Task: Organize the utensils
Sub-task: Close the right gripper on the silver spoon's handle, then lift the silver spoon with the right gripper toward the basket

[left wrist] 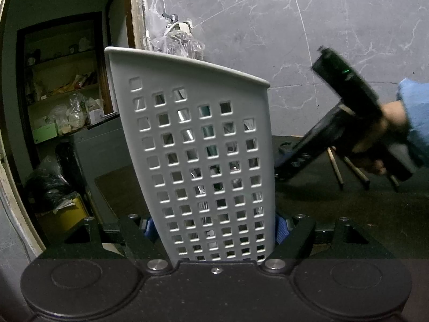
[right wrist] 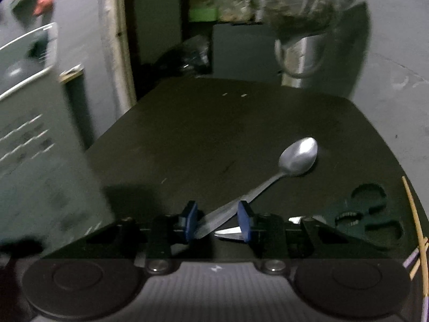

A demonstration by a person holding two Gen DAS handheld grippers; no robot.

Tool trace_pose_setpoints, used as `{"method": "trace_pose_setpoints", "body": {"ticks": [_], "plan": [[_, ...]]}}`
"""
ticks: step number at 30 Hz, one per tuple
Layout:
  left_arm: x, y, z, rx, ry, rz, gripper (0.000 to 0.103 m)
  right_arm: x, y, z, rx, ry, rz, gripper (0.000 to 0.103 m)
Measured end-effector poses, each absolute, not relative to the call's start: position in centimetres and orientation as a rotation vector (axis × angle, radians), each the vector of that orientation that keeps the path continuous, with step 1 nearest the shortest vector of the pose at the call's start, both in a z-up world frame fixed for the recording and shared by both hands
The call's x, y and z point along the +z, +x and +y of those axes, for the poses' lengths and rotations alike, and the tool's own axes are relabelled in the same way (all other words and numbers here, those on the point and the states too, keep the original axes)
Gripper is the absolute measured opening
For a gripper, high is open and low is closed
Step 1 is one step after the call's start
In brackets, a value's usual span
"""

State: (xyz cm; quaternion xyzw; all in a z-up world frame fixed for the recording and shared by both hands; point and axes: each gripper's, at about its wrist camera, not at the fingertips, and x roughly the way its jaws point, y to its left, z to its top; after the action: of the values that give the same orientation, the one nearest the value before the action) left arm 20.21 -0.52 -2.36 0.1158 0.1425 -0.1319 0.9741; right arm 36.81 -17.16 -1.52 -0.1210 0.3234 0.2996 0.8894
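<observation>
Closing on a spoon, with the caddy held ready

Gripping low on the white perforated utensil caddy (left wrist: 203,145), the left gripper (left wrist: 214,230) has its blue pads pressed against both sides of the base and holds it upright over the dark table (left wrist: 321,204); cutlery shows dimly through the square holes.

Across the table, the right gripper (right wrist: 218,221) has its jaws drawn narrow around the handle of a steel spoon (right wrist: 268,179). The handle crosses the gap on a slant, close against the left pad; whether both pads press it yet cannot be told.

Because the handle lies skewed, a squeeze could likely pivot or flick the spoon instead of seating it. A scissor blade (right wrist: 228,232) glints just under the right pad and could be caught in the same pinch; the dark scissor handles (right wrist: 375,214) lie right of the jaws.

Beyond the jaws the tabletop lies bare to its far edge, leaving room to lift forward. Bamboo skewers (right wrist: 415,214) crowd the right rim. The caddy wall looms close on the left, so a quick swing that way could strike it.
</observation>
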Motion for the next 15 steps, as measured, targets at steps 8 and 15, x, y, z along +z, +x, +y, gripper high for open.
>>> {"method": "trace_pose_setpoints", "body": {"ticks": [8, 15], "plan": [[-2.4, 20.2, -0.5, -0.266, 0.236, 0.290, 0.079, -0.9, 37.6, -18.7, 0.590, -0.185, 0.710, 0.064], [-2.3, 20.2, -0.7, -0.262, 0.239, 0.291, 0.079, -1.0, 41.4, -18.4, 0.481, -0.085, 0.683, 0.031]]}}
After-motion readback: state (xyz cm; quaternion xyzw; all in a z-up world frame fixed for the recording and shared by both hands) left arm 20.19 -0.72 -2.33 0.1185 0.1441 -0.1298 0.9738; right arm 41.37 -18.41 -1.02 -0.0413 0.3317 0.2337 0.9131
